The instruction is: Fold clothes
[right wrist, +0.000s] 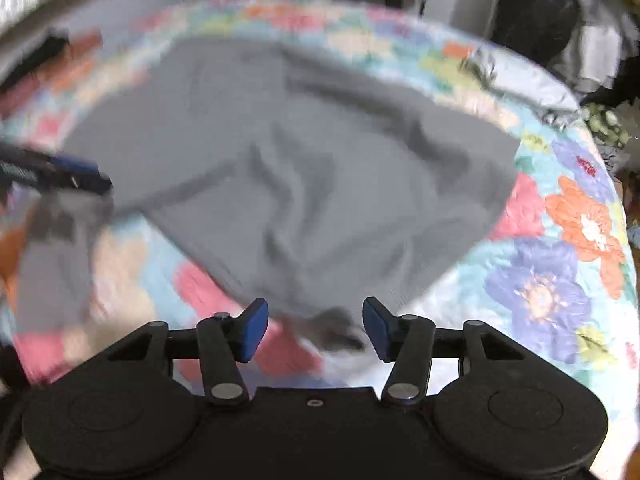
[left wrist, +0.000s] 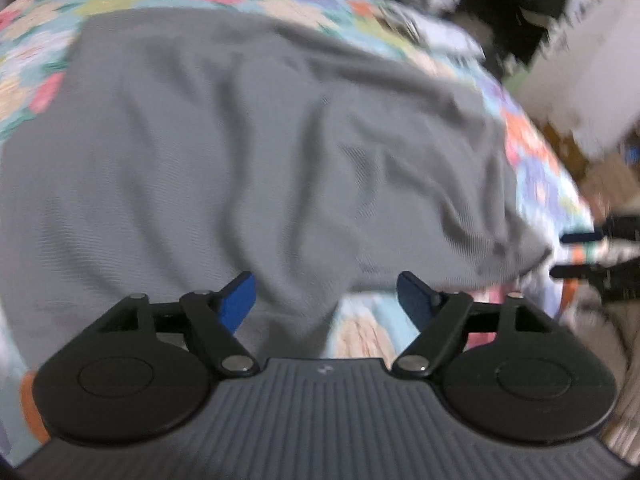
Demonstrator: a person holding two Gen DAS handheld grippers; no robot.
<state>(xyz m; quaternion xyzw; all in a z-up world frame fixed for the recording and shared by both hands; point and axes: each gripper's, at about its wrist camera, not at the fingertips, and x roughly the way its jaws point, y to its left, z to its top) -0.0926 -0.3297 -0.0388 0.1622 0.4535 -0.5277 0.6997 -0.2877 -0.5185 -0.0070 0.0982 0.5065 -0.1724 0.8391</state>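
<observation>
While both grippers hover with jaws spread, the rumpled grey cloth garment (left wrist: 256, 152) sprawls across the flower-patterned quilt (right wrist: 560, 264). The left gripper (left wrist: 326, 300) and right gripper (right wrist: 316, 328) hold nothing. A pinch here might catch quilt too.

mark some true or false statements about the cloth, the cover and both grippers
1. The cloth is grey. True.
2. The left gripper is shut on the cloth. False: its fingers stand apart.
3. The cloth lies on a flowered cover. True.
4. The cover is plain white. False: it bears coloured flowers.
5. The right gripper is open. True.
6. The cloth is folded into a neat square. False: it is spread out and wrinkled.
</observation>
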